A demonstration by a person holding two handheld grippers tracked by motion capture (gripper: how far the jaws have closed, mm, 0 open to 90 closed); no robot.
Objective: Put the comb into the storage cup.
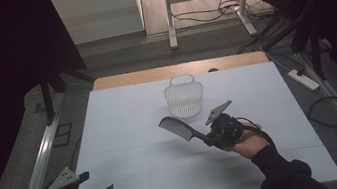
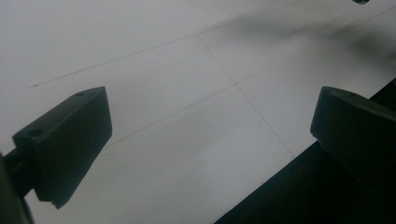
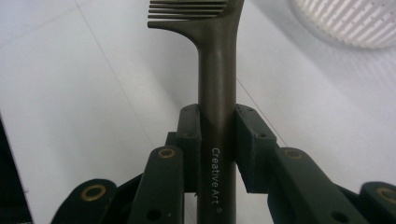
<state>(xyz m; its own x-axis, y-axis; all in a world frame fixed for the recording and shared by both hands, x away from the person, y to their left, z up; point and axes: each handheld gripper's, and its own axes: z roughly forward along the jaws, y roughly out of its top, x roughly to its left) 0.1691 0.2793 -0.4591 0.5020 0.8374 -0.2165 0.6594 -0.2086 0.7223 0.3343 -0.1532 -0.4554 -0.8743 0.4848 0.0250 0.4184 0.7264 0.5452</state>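
A dark grey comb [image 1: 177,128] hangs above the white table [image 1: 118,112], its toothed head pointing up and left. My right gripper [image 1: 210,139] is shut on its handle. In the right gripper view the comb's handle [image 3: 216,93], marked "Creative Art", stands clamped between both pads [image 3: 189,135], with the teeth at the top. A white slotted basket [image 1: 184,98] stands upright just beyond the comb, and its rim [image 3: 355,23] fills the top right corner. My left gripper [image 1: 95,184] hovers at the table's near left corner, open, with bare table between its fingers [image 2: 70,144].
The table's near edge [image 2: 289,177] runs right beside the left gripper. A wooden strip [image 1: 178,70] borders the far side. On the floor lie a power strip [image 1: 303,79] and cables [image 1: 336,112] to the right. Metal rails [image 1: 36,170] flank the table.
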